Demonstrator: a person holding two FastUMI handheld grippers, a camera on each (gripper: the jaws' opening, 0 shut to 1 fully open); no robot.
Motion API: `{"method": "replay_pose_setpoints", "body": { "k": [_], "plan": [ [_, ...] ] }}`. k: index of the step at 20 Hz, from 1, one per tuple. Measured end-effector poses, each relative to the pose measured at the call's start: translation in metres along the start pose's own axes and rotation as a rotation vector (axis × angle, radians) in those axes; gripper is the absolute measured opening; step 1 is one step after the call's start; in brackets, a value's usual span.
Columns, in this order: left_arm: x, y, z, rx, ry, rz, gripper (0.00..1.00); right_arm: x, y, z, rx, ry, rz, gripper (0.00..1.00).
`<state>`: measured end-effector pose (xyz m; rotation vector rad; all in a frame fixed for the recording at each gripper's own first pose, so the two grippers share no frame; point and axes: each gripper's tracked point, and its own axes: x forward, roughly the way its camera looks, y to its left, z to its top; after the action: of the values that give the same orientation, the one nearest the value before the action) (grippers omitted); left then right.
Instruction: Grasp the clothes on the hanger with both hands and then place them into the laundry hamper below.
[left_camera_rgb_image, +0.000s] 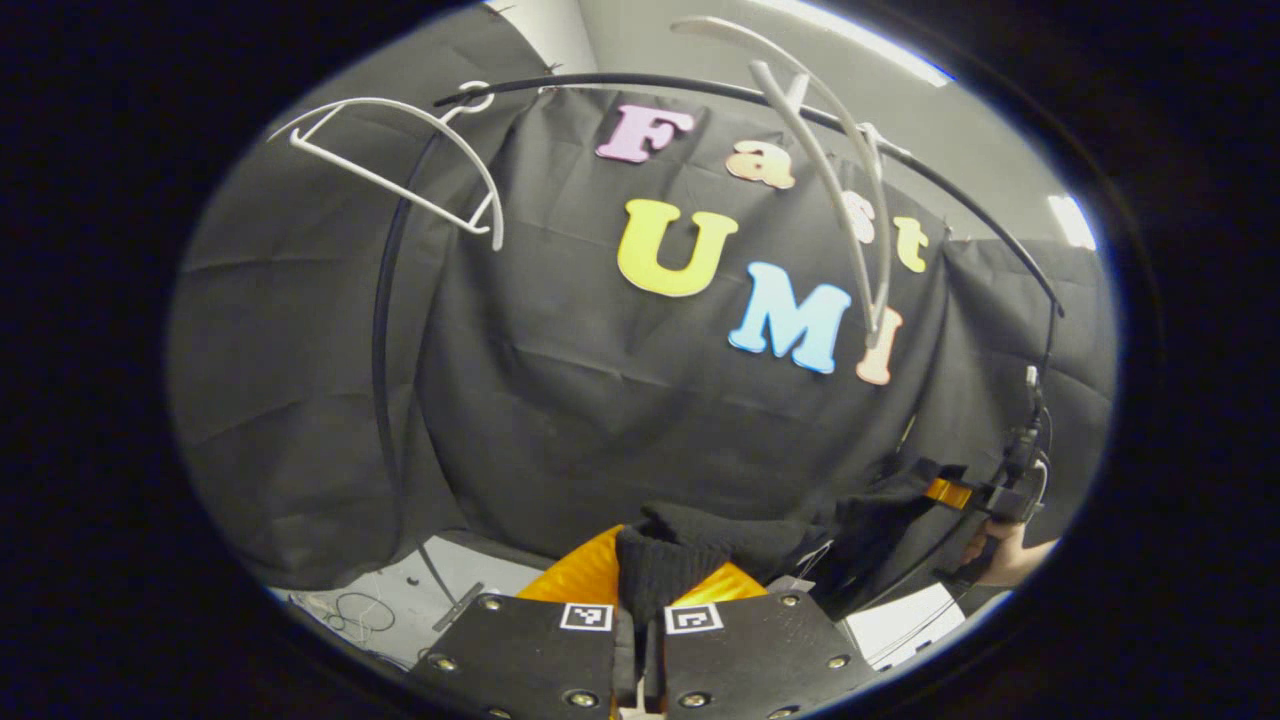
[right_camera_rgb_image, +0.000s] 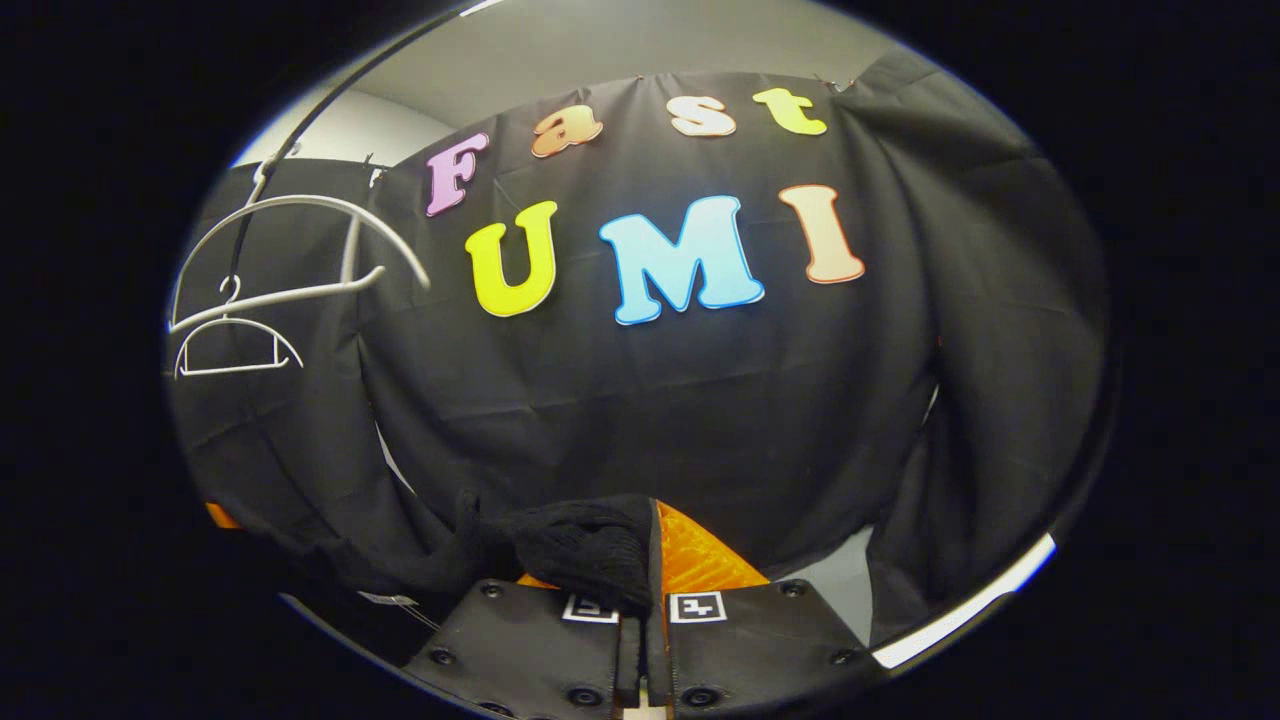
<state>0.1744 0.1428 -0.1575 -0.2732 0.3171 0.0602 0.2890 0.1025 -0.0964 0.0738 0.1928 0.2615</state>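
Note:
A black knit garment (left_camera_rgb_image: 735, 545) hangs stretched between my two grippers, off the hangers. In the left gripper view my left gripper (left_camera_rgb_image: 640, 580) is shut on one end of it, orange fingers (left_camera_rgb_image: 575, 572) pressing the bunched knit from both sides. The cloth runs right to my right gripper (left_camera_rgb_image: 950, 492), held by a hand (left_camera_rgb_image: 1010, 562). In the right gripper view my right gripper (right_camera_rgb_image: 650, 555) is shut on the garment (right_camera_rgb_image: 585, 545), which trails away to the lower left. Its orange finger (right_camera_rgb_image: 705, 560) shows beside the cloth.
Bare white hangers (left_camera_rgb_image: 400, 170) (left_camera_rgb_image: 835, 180) hang from a curved black rail (left_camera_rgb_image: 700, 90) overhead; two hangers (right_camera_rgb_image: 285, 265) (right_camera_rgb_image: 232, 345) show at the left of the right gripper view. Grey floor with loose cables (left_camera_rgb_image: 365, 608) lies below left.

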Motion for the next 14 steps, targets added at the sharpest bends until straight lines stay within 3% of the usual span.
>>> {"method": "replay_pose_setpoints", "body": {
  "k": [3,7,10,14],
  "plan": [
    [-0.041,-0.009,-0.004,0.045,0.021,-0.084,0.04,-0.049,0.003,-0.017,0.037,0.030,-0.068,0.07],
    [-0.068,-0.038,-0.003,-0.029,0.035,-0.234,0.04,-0.107,0.014,-0.030,0.064,0.055,-0.134,0.07],
    [-0.069,-0.045,0.003,0.021,0.026,-0.249,0.05,-0.133,0.032,-0.041,0.068,0.081,-0.131,0.07],
    [-0.065,-0.057,-0.005,0.159,0.039,-0.201,0.05,-0.147,0.054,-0.061,0.050,0.121,-0.084,0.07]
  ]
}}
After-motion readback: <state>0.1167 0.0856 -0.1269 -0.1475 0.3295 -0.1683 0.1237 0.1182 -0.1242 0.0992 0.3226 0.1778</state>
